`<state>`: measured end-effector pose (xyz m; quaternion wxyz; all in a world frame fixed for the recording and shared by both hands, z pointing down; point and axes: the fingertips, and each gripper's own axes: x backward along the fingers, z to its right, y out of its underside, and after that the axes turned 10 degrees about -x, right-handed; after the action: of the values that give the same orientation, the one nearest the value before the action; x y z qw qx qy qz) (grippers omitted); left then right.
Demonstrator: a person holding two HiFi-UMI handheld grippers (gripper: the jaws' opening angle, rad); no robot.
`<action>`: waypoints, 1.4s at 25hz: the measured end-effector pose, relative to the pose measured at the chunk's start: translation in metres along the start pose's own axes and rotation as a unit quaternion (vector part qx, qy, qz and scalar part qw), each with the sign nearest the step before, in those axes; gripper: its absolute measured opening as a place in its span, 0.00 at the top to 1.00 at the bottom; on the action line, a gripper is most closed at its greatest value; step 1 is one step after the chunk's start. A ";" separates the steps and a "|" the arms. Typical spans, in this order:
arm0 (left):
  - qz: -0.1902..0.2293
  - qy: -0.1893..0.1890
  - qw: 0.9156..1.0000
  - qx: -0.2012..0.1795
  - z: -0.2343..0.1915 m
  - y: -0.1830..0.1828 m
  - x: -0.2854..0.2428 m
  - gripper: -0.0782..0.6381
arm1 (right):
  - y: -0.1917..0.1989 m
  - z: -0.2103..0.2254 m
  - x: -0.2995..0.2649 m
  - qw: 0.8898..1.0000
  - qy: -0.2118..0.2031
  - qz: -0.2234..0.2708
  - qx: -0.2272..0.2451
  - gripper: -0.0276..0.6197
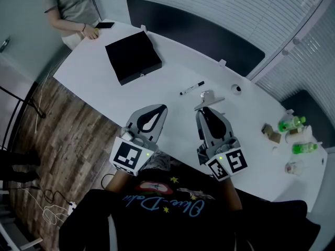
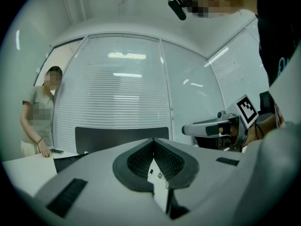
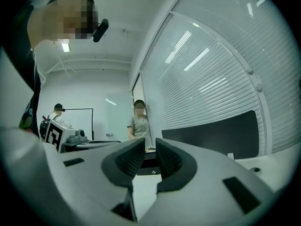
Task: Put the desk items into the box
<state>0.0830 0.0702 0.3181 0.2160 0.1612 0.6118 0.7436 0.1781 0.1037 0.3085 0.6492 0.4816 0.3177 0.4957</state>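
Note:
A black box (image 1: 133,56) lies shut on the white table (image 1: 94,75), far from me at the left. A black-and-white marker pen (image 1: 192,88) lies in the middle of the table. Close to it sits a silvery clip-like item (image 1: 208,97), right in front of my right gripper (image 1: 205,110). That gripper's jaws stand apart with nothing between them (image 3: 150,142); the box (image 3: 149,165) shows through the gap. My left gripper (image 1: 160,107) hovers over the table's near part, jaws shut and empty (image 2: 153,140).
A person (image 1: 70,7) stands at the table's far left corner beside a phone (image 1: 104,25). A small round object (image 1: 237,88) lies right of the clip. Green bottles (image 1: 290,123), brown pieces (image 1: 271,133) and a clear cup (image 1: 294,167) crowd the right end.

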 end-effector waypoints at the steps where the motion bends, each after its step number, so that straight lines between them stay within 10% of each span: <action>1: 0.000 0.001 1.000 0.000 0.000 0.001 -0.002 0.88 | 0.000 0.002 -0.001 1.000 0.002 -0.001 0.002 0.84; 27: -0.016 0.008 1.000 0.015 -0.025 0.025 -0.055 0.88 | -0.002 0.089 -0.048 0.992 0.004 -0.081 0.095 0.82; 35: -0.023 0.002 1.000 0.019 -0.042 0.039 -0.069 0.88 | 0.036 0.110 -0.080 0.964 -0.056 -0.186 0.181 0.82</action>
<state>0.1158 -0.0068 0.3492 0.2286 0.1497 0.6297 0.7272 0.2393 -0.0051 0.3738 0.6484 0.5505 0.4495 0.2731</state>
